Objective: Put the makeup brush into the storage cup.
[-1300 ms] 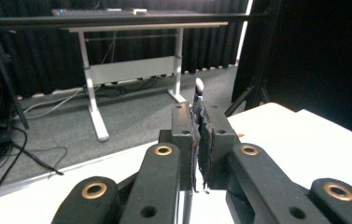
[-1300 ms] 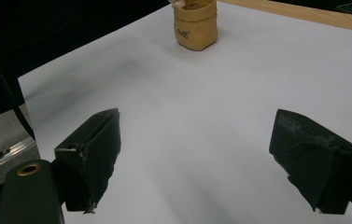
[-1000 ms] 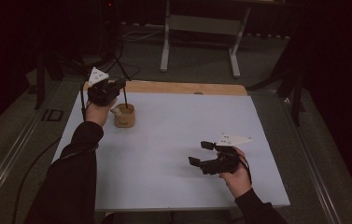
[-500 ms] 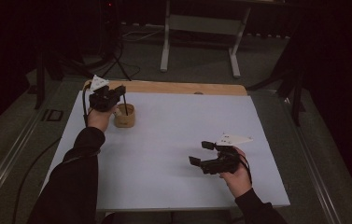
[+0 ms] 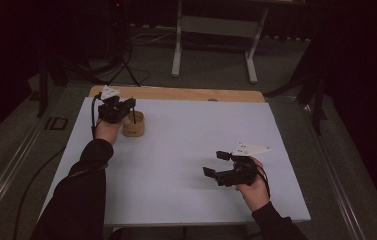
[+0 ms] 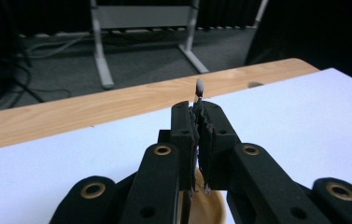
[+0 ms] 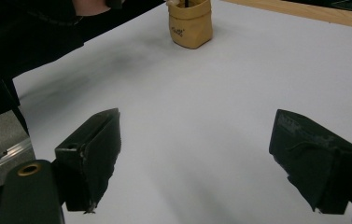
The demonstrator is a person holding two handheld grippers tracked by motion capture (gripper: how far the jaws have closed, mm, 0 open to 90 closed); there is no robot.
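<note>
Right hand-held gripper idle near the counter's front, jaws wide, well apart from the tan cup. Left hand-held gripper, clamped on a thin stick, has sunk toward that cup: insertion seems underway.

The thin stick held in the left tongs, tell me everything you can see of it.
The thin stick is a slim dark rod with a small pale, rounded tip, like a cotton swab or fine brush. It stands upright, pinched between the shut pads of the left tongs, its tip poking just above them. In the high view its lower end reaches down into the small tan pot on the white tabletop. Its material is too small to tell.
</note>
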